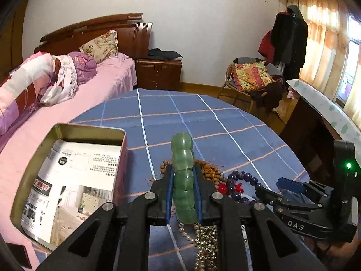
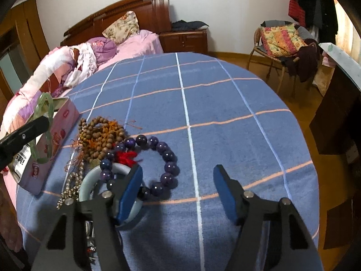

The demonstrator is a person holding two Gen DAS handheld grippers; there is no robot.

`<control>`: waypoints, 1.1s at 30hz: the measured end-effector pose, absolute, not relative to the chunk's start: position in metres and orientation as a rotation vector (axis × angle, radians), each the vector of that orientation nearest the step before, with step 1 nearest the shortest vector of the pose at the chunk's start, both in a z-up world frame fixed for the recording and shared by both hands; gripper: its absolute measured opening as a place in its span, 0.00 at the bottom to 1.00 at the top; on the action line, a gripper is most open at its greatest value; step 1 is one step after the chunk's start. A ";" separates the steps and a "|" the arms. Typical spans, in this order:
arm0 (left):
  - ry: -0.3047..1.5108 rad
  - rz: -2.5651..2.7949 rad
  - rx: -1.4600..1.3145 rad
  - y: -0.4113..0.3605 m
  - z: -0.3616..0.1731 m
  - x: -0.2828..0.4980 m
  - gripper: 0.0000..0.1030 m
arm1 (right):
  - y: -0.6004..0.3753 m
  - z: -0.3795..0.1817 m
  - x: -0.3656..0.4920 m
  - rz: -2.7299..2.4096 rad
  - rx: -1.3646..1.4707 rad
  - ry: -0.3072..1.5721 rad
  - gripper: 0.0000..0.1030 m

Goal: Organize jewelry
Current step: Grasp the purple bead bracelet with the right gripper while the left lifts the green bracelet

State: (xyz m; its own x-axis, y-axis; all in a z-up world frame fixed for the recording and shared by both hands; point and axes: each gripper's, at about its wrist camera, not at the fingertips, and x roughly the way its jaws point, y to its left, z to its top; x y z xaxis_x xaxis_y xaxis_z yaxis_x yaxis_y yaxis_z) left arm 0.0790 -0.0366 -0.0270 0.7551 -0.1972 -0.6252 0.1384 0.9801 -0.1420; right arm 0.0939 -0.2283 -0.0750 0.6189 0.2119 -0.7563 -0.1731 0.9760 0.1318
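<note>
My left gripper (image 1: 183, 176) is shut on a green bead bracelet (image 1: 183, 169), held edge-on above the blue checked tablecloth (image 1: 203, 113), just right of an open metal tin (image 1: 67, 171). The green bracelet (image 2: 45, 117) also shows in the right wrist view beside the tin (image 2: 56, 135). My right gripper (image 2: 178, 176) is open and empty, low over the cloth. By its left finger lie a purple bead bracelet (image 2: 162, 158), a pale jade bangle (image 2: 94, 176), brown wooden beads (image 2: 101, 135) and a silver bead chain (image 2: 70, 187).
The tin holds a printed leaflet (image 1: 74, 180). A pink bed (image 1: 67, 90) lies left of the table. A chair with cushions (image 2: 282, 40) and a dark desk (image 2: 334, 113) stand to the right. The right gripper's body (image 1: 315, 203) is close on the left gripper's right.
</note>
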 end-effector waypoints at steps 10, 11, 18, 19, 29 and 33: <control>0.705 -0.227 -0.109 -0.039 -0.036 0.076 0.15 | -0.218 -0.079 0.111 0.205 -0.032 0.958 0.49; 0.706 -0.230 -0.113 -0.038 -0.037 0.076 0.15 | -0.214 -0.079 0.113 0.207 -0.051 0.963 0.48; 0.699 -0.248 -0.140 -0.033 -0.035 0.074 0.15 | -0.191 -0.078 0.115 0.239 -0.207 0.980 0.15; 0.696 -0.249 -0.145 -0.031 -0.034 0.073 0.15 | -0.192 -0.079 0.112 0.237 -0.210 0.968 0.15; 0.650 -0.226 -0.170 -0.018 -0.021 0.065 0.15 | -0.220 -0.053 0.097 0.247 -0.072 0.875 0.15; 0.635 -0.216 -0.172 -0.014 -0.016 0.062 0.15 | -0.216 -0.035 0.092 0.261 -0.051 0.825 0.15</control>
